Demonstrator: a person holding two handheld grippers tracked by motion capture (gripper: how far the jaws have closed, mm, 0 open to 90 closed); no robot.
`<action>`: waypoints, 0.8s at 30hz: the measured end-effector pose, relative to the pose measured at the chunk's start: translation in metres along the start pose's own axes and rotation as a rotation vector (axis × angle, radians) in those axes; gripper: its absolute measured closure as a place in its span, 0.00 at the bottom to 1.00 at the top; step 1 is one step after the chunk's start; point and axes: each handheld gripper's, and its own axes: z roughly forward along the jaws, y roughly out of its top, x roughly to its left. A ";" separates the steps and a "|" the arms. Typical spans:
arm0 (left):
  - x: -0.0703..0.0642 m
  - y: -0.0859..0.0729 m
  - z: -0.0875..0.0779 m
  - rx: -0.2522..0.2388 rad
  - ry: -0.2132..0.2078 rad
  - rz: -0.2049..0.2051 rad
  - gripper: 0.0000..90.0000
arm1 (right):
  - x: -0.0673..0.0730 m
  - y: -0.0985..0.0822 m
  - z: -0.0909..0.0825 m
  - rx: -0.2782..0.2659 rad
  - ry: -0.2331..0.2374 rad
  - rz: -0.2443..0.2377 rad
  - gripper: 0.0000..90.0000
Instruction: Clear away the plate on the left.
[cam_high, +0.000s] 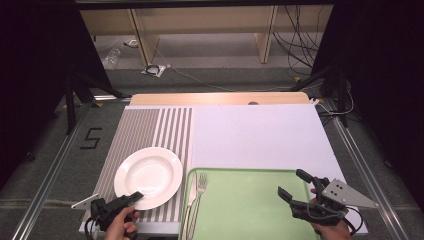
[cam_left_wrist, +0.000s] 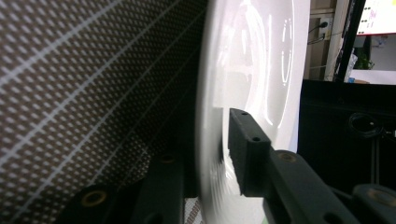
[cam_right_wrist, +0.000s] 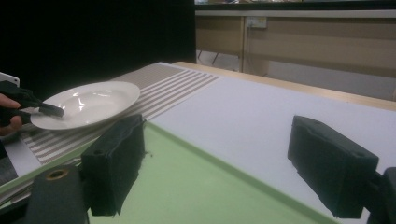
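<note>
A round white ceramic plate, glossy, with a broad sloping rim and a shallow well, lies on the brown-and-white striped placemat at the left side of the tabletop, toward the near edge. Its near rim looks raised off the mat in the right gripper view, so the plate sits slightly tilted. The left gripper comes in from the near left corner and clamps the plate's near rim: in the left gripper view one black jaw lies on the upper face of the rim and the other runs beneath it, against the woven mat. Light glints off the plate's inner curve; its surface is clean and unmarked.

Just right of the plate, a silver metal fork and a silver knife lie side by side along the left edge of the pale green plastic tray, which occupies the near middle of the tabletop. The right gripper hovers over the tray's right part, jaws wide apart with nothing between them.
</note>
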 end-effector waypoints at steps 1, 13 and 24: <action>0.000 0.000 0.000 -0.005 0.000 -0.002 0.87 | 0.000 0.000 0.000 0.001 0.000 -0.001 0.22; 0.006 0.000 -0.003 -0.012 -0.046 -0.053 0.89 | 0.000 0.000 -0.001 -0.003 0.001 -0.001 0.22; 0.005 0.002 -0.005 -0.014 -0.073 -0.057 0.88 | 0.000 0.000 -0.001 -0.005 0.003 -0.002 0.22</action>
